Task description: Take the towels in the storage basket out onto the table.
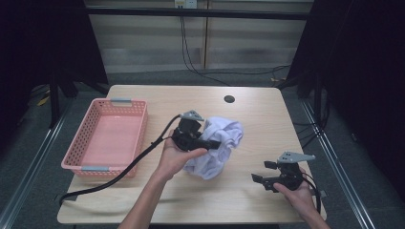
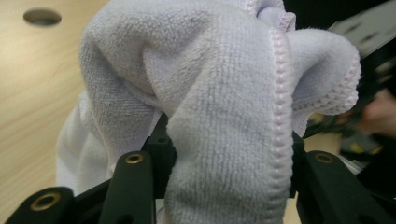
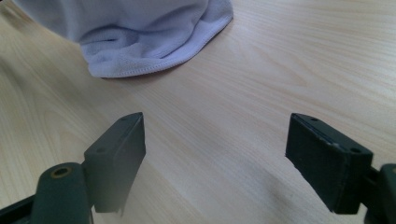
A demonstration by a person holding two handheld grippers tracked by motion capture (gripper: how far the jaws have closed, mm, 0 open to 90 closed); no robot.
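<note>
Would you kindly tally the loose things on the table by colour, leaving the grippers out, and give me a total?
White towel: 1
Pink basket: 1
Total: 2

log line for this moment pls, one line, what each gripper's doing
left gripper: fingers around bunched white towel on table | right gripper: open, empty, low over table | pink basket: empty
</note>
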